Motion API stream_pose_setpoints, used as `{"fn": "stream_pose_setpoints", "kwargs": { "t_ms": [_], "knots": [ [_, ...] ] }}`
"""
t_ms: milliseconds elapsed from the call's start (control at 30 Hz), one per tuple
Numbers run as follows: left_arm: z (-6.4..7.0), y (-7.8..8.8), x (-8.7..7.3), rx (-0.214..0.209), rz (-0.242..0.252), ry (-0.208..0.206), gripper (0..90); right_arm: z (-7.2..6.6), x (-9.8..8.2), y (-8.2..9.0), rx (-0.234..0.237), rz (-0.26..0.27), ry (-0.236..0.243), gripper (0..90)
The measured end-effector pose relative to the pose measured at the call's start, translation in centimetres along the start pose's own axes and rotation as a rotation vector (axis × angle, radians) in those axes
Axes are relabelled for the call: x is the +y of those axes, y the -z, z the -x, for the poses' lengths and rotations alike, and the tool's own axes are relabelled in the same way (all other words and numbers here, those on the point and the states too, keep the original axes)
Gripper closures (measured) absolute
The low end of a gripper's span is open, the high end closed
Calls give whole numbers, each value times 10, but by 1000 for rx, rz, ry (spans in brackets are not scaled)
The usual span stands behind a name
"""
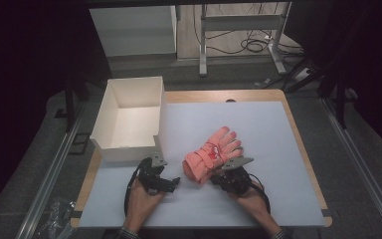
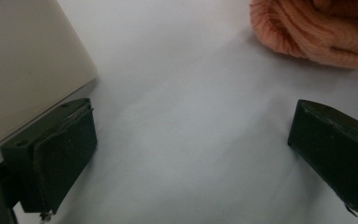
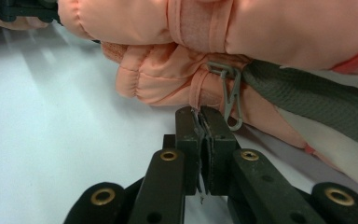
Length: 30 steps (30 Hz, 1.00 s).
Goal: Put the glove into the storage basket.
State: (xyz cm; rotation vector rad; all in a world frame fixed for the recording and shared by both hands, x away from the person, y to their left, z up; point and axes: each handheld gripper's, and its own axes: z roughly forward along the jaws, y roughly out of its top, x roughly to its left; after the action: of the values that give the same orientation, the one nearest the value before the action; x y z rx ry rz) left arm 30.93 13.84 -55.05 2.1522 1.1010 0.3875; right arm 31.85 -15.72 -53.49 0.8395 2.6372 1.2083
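The right gripper (image 3: 199, 116) was seen closed at the cuff of the pink gloves (image 1: 213, 153), the left gripper (image 1: 165, 183) wide open just beside them, on a pale mat (image 1: 258, 129) over a wooden table (image 1: 298, 134), a white box (image 1: 129, 119) nearby, dark floor around.

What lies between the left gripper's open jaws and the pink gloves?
Nothing: in the left gripper view, only bare white table surface stretches from the left gripper to the pink gloves. The white box sits off to the side.
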Motion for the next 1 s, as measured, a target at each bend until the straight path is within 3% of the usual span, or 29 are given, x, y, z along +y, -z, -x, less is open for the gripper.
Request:
{"fn": "stream_pose_setpoints", "kwargs": {
  "t_ms": [167, 367, 400, 633, 667, 767, 933, 1000],
  "knots": [
    [0, 0, 1, -3, -6, 3, 12, -1, -2, 5, -11, -14, 13, 804],
    [0, -1, 1, -6, -4, 2, 9, 6, -9, 27, -71, 0, 13, 729],
    [-1, -1, 1, -7, -3, 2, 8, 14, -13, 37, -103, 6, -1, 696],
    [-1, 0, 1, -8, -3, 2, 11, 36, -27, 58, -188, 17, -43, 597],
    [-1, 0, 1, -10, -1, -2, 14, 44, -32, 66, -224, 18, -59, 565],
    [-3, 2, 1, -19, 1, -9, 46, 56, -39, 76, -269, 21, -84, 522],
    [-5, 12, 7, -67, 1, -15, 52, 74, -51, 91, -337, 25, -121, 458],
    [-4, 18, 12, -102, -5, -38, 39, 78, -53, 94, -352, 26, -124, 432]
  ]
}}
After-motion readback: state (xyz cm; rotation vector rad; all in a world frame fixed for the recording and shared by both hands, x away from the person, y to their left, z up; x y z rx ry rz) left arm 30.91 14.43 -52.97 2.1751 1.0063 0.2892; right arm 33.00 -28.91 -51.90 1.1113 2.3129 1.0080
